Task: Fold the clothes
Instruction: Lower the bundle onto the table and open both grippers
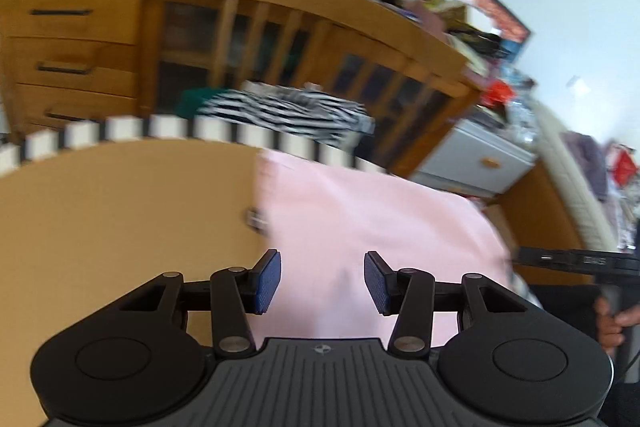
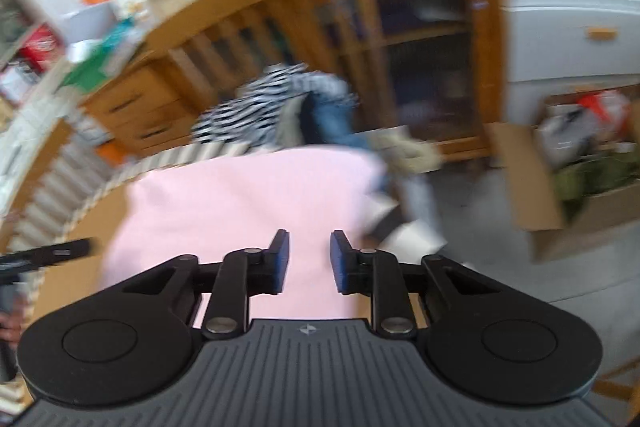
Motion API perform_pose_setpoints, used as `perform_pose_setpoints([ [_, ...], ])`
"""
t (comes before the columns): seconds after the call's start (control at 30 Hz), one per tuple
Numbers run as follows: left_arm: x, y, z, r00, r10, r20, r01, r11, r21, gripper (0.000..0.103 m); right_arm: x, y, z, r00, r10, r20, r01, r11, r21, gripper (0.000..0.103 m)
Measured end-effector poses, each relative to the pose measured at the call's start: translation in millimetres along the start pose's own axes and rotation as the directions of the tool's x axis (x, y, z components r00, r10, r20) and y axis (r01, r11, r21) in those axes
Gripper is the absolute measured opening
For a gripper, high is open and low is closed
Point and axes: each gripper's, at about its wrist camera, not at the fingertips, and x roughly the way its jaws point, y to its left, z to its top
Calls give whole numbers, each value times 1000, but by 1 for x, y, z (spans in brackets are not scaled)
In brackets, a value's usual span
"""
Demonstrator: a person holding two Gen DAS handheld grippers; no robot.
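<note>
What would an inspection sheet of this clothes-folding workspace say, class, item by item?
Surface: tan table, striped edge.
Job's things: pink cloth lying flat on it.
Clutter: striped garment pile behind the table.
Grippers: left gripper and right gripper both open over the cloth, nothing between the pads.
Cables: nothing seen.
Surroundings: loaded wooden sideboard, cardboard box on the floor.

Tan tabletop with a pink garment spread on it

The flat tan table point(image 1: 120, 211), edged along its far side by a black-and-white checked strip point(image 1: 168, 127), carries a pale pink cloth garment point(image 1: 360, 211) lying flat, one end reaching its far edge; a small dark tag point(image 1: 254, 217) shows at the cloth's side edge.
</note>
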Motion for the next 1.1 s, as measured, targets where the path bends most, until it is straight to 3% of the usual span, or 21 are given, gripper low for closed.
perform_pose_setpoints([
  [0.03, 7, -8, -5, 1000, -7, -9, 7, 1000, 13, 49, 7, 4, -5, 1000, -7, -14, 7, 1000, -19, 24],
  [0.13, 28, -16, -19, 995, 93, -36, -91, 994, 64, 48, 27, 15, -20, 996, -70, -50, 65, 993, -95, 24],
  [0.17, 32, -13, -24, 992, 118, -40, -116, 991, 63, 44, 27, 14, -24, 996, -85, -38, 80, 990, -120, 18],
  [0.23, 27, -9, -30, 993, 116, -11, -115, 991, 74, 41, 26, 10, -32, 994, -109, -9, 106, 980, -166, 18],
  [0.3, 23, -9, -29, 992, 124, -25, -122, 990, 75, 41, 20, 8, -29, 994, -112, 3, 112, 983, -145, 19],
  [0.37, 18, -15, -24, 990, 142, 11, -142, 985, 97, 42, 14, 8, -22, 994, -102, 35, 106, 988, -116, 22],
  [0.43, 17, -26, -16, 985, 142, 101, -153, 981, 118, 48, 15, 10, -13, 991, -103, 84, 112, 988, -103, 23],
  [0.5, 27, -32, -7, 979, 162, 125, -175, 980, 97, 50, 26, 12, -1, 985, -115, 128, 125, 989, -79, 27],
  [0.57, 41, -34, 0, 973, 206, 105, -215, 973, 82, 50, 41, 7, 10, 983, -126, 135, 129, 992, -15, 27],
  [0.67, 60, -31, 3, 959, 279, 57, -283, 957, 72, 52, 57, 4, 11, 978, -165, 127, 169, 985, -22, 24],
  [0.77, 62, -26, -2, 940, 333, 70, -338, 937, 84, 68, 64, 10, 7, 971, -197, 133, 209, 975, -82, 25],
  [0.9, 47, -25, -5, 947, 306, 99, -310, 950, 33, 59, 51, 27, -3, 978, -162, 128, 179, 975, -132, 26],
  [1.1, 2, -44, -50, 940, 231, 251, -270, 954, 133, 59, 23, 71, -63, 966, -155, 207, 211, 937, -280, 28],
])
